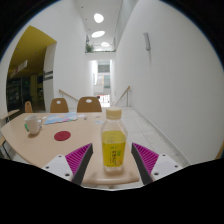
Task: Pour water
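Yellow liquid fills one clear plastic bottle (113,142) with a white cap, standing upright between the two fingers of the gripper (113,160), its long axis vertical and its cap pointing up. One magenta pad (78,156) shows on the left finger and one on the right, each close beside the bottle's lower body; whether both actually press on it cannot be made out, and the bottle's base seems to rest on a pale board (108,178) lying between the fingers, whose near edge is cut off. Beyond the fingers spreads one light wooden table (45,145). On it sit one round red coaster (63,135), one pale cup (33,126) and one flat whitish object (59,119) too small to identify. Two wooden chairs (89,103) stand at the table's far edge, with part of a third just beside them. One corridor with white walls and ceiling lights (98,17) recedes behind.
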The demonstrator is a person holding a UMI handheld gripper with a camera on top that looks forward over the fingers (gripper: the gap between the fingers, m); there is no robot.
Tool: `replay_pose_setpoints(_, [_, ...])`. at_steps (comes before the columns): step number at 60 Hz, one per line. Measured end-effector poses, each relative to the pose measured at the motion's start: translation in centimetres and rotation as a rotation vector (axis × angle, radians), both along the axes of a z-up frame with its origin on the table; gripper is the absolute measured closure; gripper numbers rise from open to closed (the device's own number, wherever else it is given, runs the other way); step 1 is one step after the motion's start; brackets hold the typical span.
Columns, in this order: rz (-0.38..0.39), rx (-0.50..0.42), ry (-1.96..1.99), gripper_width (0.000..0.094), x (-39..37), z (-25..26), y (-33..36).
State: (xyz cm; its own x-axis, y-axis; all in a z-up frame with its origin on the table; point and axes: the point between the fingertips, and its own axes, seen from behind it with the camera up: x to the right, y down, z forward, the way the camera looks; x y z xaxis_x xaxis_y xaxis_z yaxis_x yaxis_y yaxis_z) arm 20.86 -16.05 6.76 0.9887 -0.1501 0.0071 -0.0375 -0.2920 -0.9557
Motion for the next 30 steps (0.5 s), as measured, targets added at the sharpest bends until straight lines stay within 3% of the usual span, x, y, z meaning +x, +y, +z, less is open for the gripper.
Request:
replay_pose_setpoints(10, [-0.025,0.086,0.072,0.011,0.7,0.1,3.7])
replay_pose_setpoints(12, [-0.015,0.088,0.1,0.0189,0.1,-0.2,4.3])
replay_pose_setpoints(14, [-0.013,0.094,0.108,0.049,-0.5,-0.9,5.3])
replay_pose_setpoints(19, [-0.039,0.152,0.1,0.0534,0.0,-0.1,5.8])
replay_pose_setpoints(23, [-0.027,0.155,0.057,0.0585,-0.2,-0.4,5.2])
replay_pose_setpoints(30, [-0.071,0.138,0.007,0.0629,-0.4,-0.5,5.4])
